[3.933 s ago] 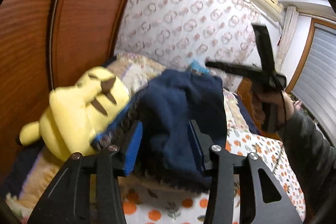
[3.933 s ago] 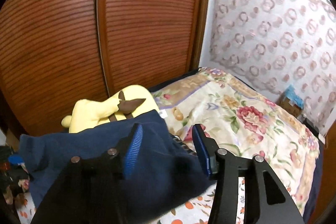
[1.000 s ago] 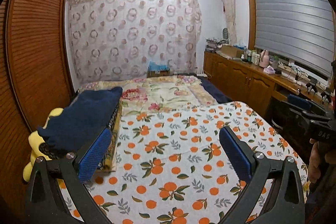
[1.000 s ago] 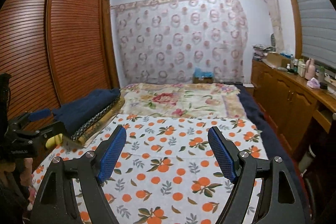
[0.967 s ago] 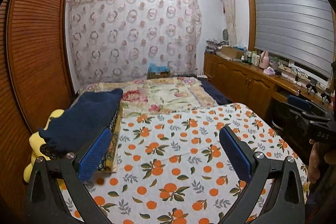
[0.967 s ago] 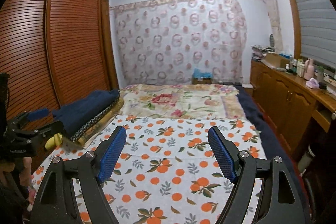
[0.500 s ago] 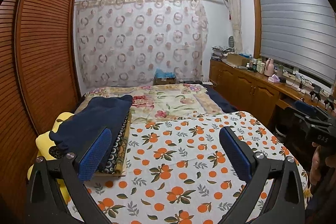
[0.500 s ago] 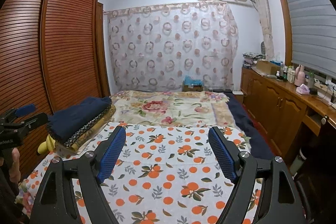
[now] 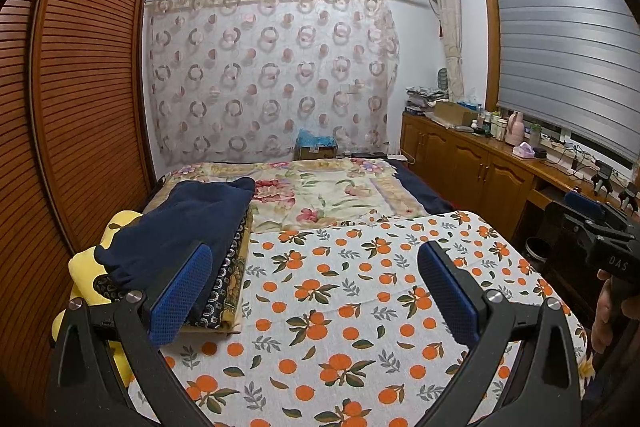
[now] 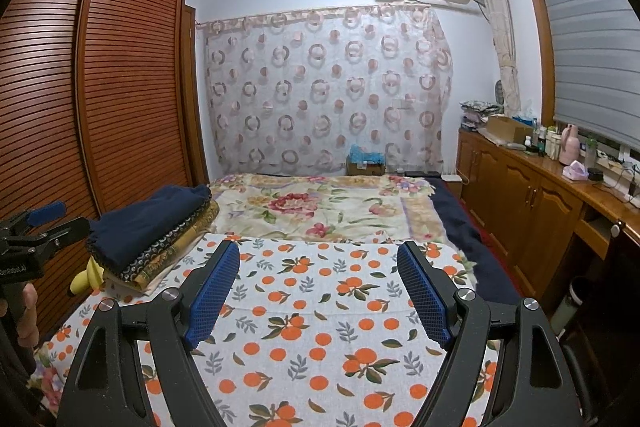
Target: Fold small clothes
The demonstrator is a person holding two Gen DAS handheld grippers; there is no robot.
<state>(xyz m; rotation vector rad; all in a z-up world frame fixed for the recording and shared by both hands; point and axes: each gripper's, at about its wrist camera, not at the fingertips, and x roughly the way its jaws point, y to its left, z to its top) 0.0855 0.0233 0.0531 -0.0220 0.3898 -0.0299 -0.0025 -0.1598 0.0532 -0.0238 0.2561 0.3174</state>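
The left tongs, black arms with blue ribbed pads, stand spread wide above the white bedsheet printed with oranges and leaves, nothing between them. The right tongs of the same make are likewise spread and empty over that sheet. The folded dark navy fleece garment lies on top of a small stack of folded patterned cloths at the left edge of the bed, beside the brown slatted wardrobe doors; a yellow plush toy shows from under the stack. Beyond the sheet lies a cream floral blanket, then a sheer curtain with ring patterns. A wooden worktop with bottles and boxes runs along the right wall
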